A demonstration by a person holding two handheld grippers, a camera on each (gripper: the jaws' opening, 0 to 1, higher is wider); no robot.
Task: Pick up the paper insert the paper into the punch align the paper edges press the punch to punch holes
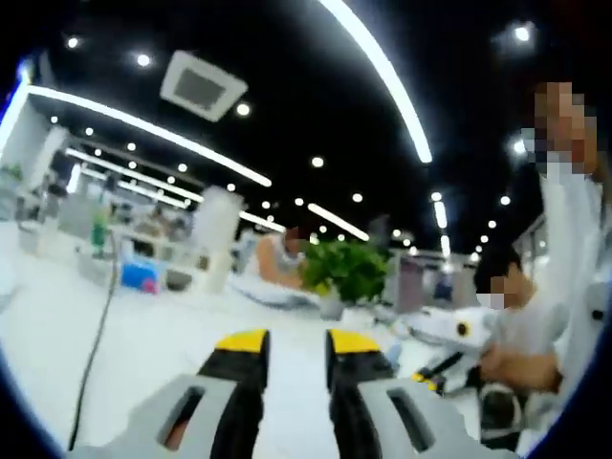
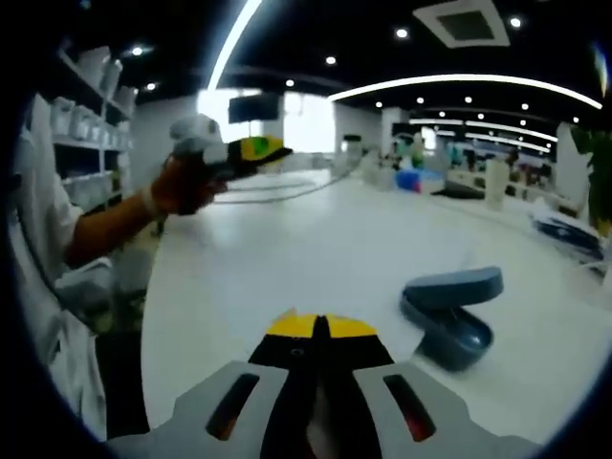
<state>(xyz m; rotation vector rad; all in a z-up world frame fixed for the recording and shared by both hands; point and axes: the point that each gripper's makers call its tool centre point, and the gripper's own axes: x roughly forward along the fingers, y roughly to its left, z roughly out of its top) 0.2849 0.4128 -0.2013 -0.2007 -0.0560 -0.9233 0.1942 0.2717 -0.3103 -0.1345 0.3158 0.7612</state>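
right jaws together, blue punch (image 2: 452, 314) just right of them; left jaws apart.

Right gripper (image 2: 321, 330) jaws closed; blue punch (image 2: 452, 314) on white table (image 2: 287, 258).

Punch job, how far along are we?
Nothing looks done yet. The blue punch sits alone on the white table, with no paper in it or in either gripper. The right gripper is shut and empty near the punch; the left gripper is open, raised off the table. Picking up, inserting, aligning and pressing all remain.
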